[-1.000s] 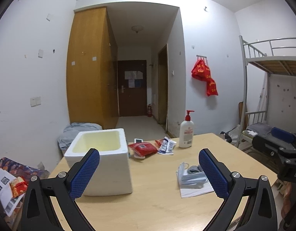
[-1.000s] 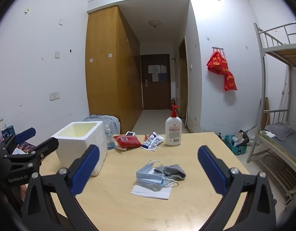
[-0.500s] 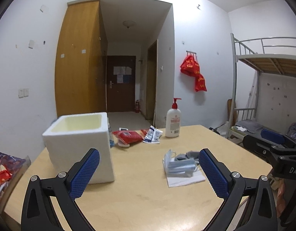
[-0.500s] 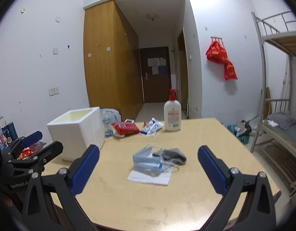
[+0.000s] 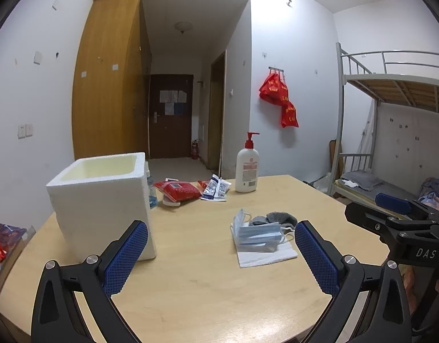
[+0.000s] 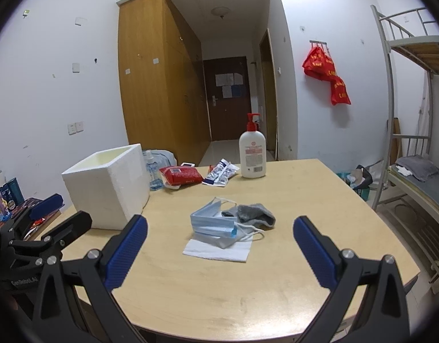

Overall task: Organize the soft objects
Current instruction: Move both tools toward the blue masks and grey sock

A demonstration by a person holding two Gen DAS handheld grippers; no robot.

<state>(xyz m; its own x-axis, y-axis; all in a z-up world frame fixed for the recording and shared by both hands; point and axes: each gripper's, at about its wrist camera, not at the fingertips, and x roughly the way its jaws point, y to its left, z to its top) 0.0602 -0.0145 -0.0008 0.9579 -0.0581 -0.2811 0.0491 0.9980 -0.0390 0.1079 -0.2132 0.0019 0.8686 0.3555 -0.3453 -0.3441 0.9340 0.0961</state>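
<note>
You hold both claws, left [image 5: 221, 254] and right [image 6: 219, 250], spread wide and empty above the table [image 6: 319, 197]. The masks [image 6: 213, 224] and gray sock [image 6: 255, 213] sit piled on a napkin, near the white box [image 6: 105, 184] where they likely go.

The letters "DAS" are showing in pale print on the black body of the right gripper [image 5: 396, 214]. "GenRobot.AI" is reading along the black frame of the left gripper [image 6: 52, 211]. Print on the lotion bottle [image 6: 252, 154] is staying too small to read.
</note>
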